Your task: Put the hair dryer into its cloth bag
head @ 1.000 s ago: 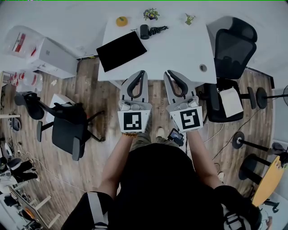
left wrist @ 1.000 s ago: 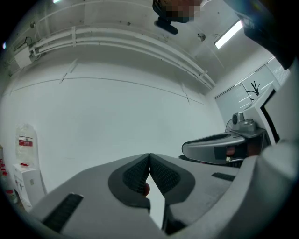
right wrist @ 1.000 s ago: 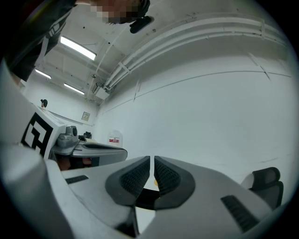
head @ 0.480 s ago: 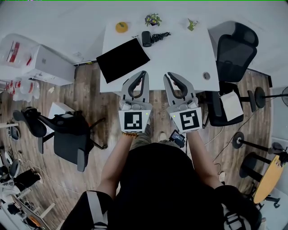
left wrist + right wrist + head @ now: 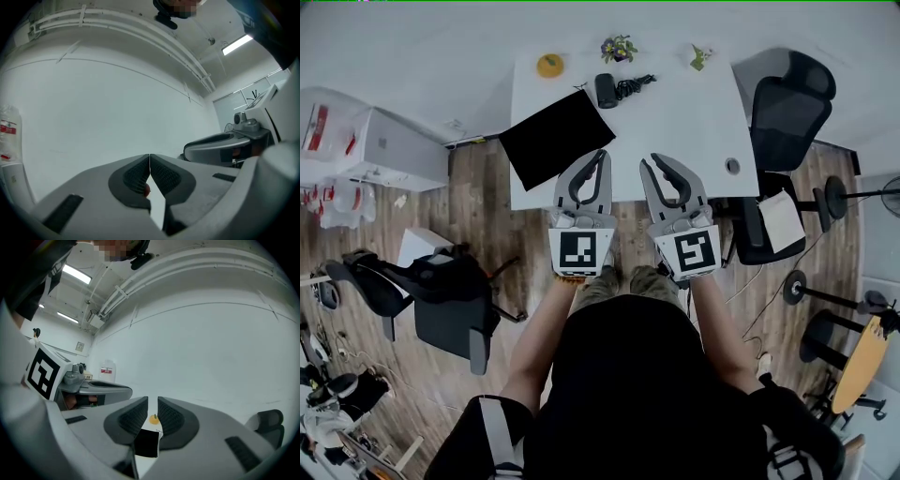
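Since the earlier frames the person has stepped in. The tabletop (image 5: 684, 112) sits closer, and both gripper tips now overlap its near edge, where before they stopped short of it.

Left gripper (image 5: 601, 154): fully closed, pads meeting, nothing held.
Right gripper (image 5: 652, 160): jaws have just been opening and now stand a narrow slit apart. Nothing is between them; only distant things show through the gap.

Reading: this is the approach, and the task proper has not begun. The right side may be readying for a first pick.

Cloth bag (image 5: 555, 138): black, lying flat on the left part of the tabletop, its left corner apparently over the edge. It looks empty. I can't tell which side its mouth is on.

Hair dryer (image 5: 605, 90): beyond the bag toward the rear and apart from it, so still outside the bag. Its cord (image 5: 634, 86) is bunched to its right.

Rear edge: an orange round thing (image 5: 549, 65) and a small potted plant (image 5: 617, 47).
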A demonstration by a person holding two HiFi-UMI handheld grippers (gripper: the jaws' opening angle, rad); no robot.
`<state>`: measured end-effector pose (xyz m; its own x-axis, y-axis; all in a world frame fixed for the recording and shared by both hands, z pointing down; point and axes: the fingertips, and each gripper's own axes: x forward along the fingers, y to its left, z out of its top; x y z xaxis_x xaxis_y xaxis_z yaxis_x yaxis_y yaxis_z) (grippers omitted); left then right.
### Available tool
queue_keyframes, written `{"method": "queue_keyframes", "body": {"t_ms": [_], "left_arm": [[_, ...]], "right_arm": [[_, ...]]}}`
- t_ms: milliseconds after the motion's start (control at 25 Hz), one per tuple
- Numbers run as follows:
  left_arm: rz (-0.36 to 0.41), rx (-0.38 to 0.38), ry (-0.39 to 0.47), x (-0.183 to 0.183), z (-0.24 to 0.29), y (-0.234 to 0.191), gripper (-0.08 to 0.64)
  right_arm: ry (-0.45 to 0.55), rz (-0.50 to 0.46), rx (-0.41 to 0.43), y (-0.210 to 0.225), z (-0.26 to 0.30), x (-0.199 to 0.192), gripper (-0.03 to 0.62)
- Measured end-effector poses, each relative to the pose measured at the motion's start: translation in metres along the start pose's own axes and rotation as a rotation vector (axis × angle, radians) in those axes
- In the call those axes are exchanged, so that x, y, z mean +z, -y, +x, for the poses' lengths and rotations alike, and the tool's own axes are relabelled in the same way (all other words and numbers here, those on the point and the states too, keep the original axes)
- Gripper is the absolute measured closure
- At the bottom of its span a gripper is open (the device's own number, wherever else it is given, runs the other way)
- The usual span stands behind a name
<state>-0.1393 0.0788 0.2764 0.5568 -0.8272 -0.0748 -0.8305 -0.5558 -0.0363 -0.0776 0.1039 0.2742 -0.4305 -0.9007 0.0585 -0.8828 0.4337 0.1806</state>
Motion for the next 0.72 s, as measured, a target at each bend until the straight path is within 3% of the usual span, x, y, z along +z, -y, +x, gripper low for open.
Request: {"method": "queue_keyframes", "body": {"t_ms": [240,720], "left_arm": [[-0.001,-0.023,-0.088,-0.023,0.017,-0.008,0.535],[0.001,-0.001,-0.188,-0.069,0.068,-0.016,0.535]], "right_arm": [[-0.051,-0.001,0.034,0.008,0.017,-0.014,0.44],[-0.155,0.088,0.08,0.05,0.046,-0.068,0.371]]}}
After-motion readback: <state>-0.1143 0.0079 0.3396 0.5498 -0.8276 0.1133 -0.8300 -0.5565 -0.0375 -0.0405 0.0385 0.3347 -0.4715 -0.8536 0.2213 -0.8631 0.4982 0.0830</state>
